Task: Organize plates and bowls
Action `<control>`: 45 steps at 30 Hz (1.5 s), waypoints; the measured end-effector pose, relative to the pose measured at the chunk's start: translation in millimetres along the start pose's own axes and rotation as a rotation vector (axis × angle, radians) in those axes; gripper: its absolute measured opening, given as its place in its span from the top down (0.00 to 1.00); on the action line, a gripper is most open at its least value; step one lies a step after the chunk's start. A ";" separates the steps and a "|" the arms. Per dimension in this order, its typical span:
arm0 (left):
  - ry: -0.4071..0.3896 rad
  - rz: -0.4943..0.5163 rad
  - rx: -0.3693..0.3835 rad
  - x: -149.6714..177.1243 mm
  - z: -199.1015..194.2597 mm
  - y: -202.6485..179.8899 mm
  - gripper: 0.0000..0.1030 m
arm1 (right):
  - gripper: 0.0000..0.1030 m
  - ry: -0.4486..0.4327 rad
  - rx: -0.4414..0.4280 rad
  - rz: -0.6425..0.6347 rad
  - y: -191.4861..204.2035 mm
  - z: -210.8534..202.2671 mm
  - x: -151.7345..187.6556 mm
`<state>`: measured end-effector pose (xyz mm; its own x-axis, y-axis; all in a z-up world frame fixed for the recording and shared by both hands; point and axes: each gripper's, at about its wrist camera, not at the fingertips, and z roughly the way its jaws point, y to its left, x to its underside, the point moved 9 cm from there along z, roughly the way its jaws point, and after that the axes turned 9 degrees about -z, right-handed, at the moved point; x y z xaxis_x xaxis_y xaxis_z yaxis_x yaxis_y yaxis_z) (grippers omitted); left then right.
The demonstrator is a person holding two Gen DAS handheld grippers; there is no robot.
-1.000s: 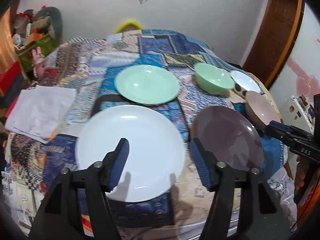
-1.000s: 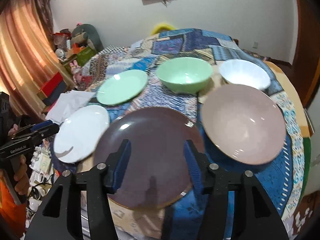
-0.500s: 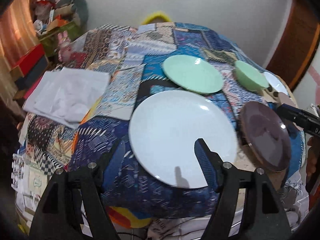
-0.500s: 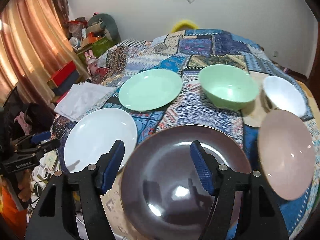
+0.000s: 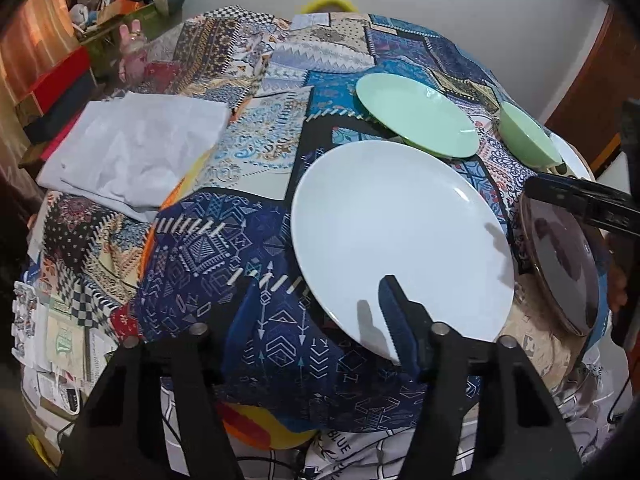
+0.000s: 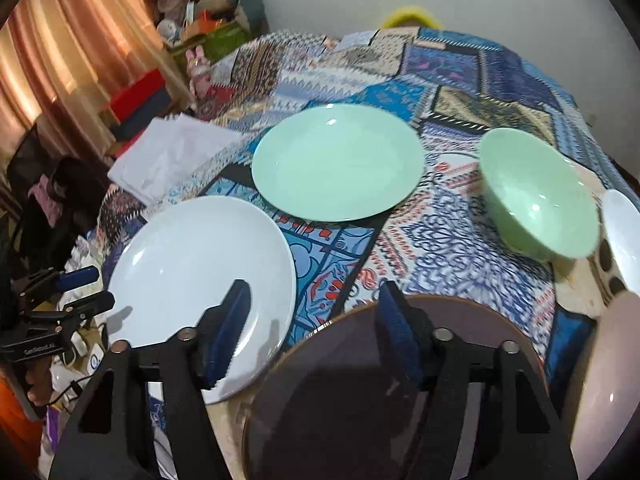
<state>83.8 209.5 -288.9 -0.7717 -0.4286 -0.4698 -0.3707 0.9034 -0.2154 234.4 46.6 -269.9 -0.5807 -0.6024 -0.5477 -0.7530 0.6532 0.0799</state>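
A white plate (image 5: 400,240) lies flat on the patchwork cloth. My left gripper (image 5: 316,320) hangs over its near left rim, one finger above the plate and the other above the cloth; its jaws are closing, with the rim between them and neither pad pressing on it. A dark brown plate (image 6: 360,380) lies right of the white plate (image 6: 200,272). My right gripper (image 6: 312,328) hovers over the gap between the two plates, jaws closing, gripping nothing. Farther back are a green plate (image 6: 336,160) and a green bowl (image 6: 536,200).
A white bowl (image 6: 624,232) and a mauve bowl (image 6: 604,380) sit at the right edge. A folded white cloth (image 5: 132,156) lies at the left of the table. The table's near edge drops just below both grippers. Clutter and a curtain (image 6: 60,60) fill the left.
Both grippers have moved left and lower. The left went from over the white plate's middle to its near left rim. The right went from the brown plate's middle to its left rim. Both jaws narrowed.
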 end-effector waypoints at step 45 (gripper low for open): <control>0.054 -0.039 0.083 10.9 16.0 -10.8 0.64 | 0.73 0.179 -0.154 0.001 31.7 46.7 -0.8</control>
<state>87.7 195.2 -305.4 -0.7850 -0.4609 -0.4139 -0.3583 0.8829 -0.3036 225.4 89.2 -305.8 -0.6170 -0.6824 -0.3920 -0.7826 0.5844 0.2144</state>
